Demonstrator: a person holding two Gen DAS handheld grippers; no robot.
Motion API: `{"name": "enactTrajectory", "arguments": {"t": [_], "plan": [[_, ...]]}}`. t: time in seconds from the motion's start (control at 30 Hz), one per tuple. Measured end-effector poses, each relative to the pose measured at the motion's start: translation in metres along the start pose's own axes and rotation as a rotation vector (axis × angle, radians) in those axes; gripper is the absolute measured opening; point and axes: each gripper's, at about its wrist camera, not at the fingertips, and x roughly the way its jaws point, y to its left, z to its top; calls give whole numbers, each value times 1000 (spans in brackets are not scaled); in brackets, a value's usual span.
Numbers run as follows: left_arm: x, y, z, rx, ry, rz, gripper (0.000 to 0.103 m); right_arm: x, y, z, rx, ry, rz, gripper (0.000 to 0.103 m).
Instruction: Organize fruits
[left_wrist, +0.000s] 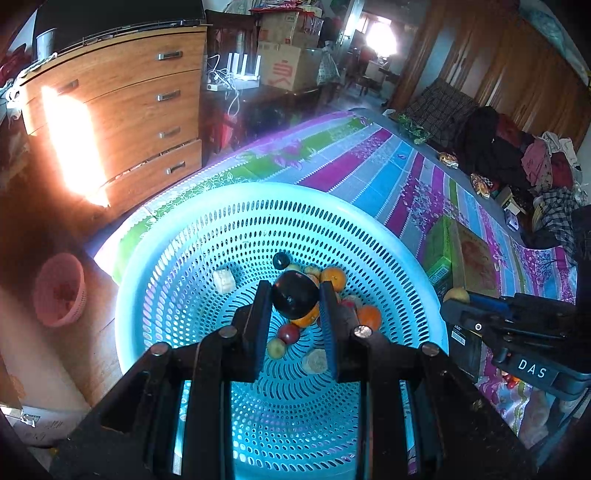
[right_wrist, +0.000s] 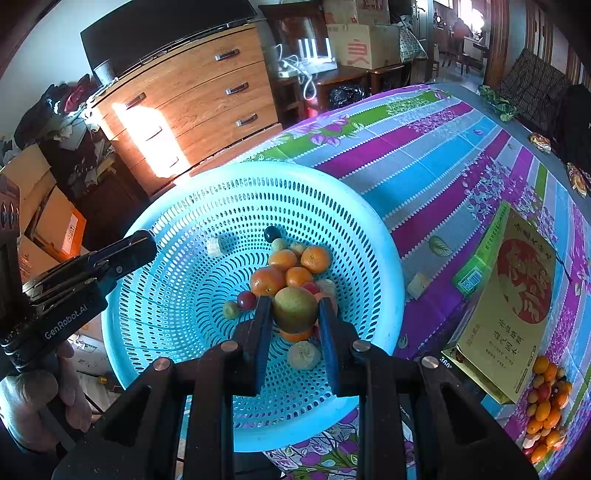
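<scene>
Left wrist view first: the left gripper (left_wrist: 295, 299) hangs over the blue basket (left_wrist: 177, 236), its jaws closed down on a dark plum (left_wrist: 294, 298), gripped across its widest part. That glossy skin looks slippery and the flesh probably bruises easily, so a gentle squeeze at the middle seems the safest hold. Below it, at the bottom of the basket, lies the fruit pile (left_wrist: 325, 295), oranges and small reddish fruits packed touching one another, with a pale chunk (left_wrist: 224, 280) a little apart on the left.

Over to the right wrist view, and the right gripper (right_wrist: 295, 308) is pinched around a green-brown round fruit (right_wrist: 294, 309), again held across its middle. It looks firm and fairly light, though round enough to roll out if the jaws slacken. Both tools angle downward into the basket from the near rim, the left one entering from the left edge of this view with the person's hand (right_wrist: 40, 398) wrapped on its handle. The basket sits at the near left corner of the bed (right_wrist: 424, 155). Further right lies a flat box (right_wrist: 509, 295), and beyond it, at the near right, a loose heap of fruit (right_wrist: 546, 410) waits on the sheet.
</scene>
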Motion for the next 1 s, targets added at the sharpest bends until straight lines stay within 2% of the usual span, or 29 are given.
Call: {"name": "enactTrajectory", "arguments": {"t": [0.7, 1.0], "plan": [[10, 2, -5, -1, 25, 7, 26, 15, 3, -1, -1, 28, 2, 28], [23, 8, -11, -7, 76, 9, 26, 32, 1, -7, -1, 70, -8, 28]]}}
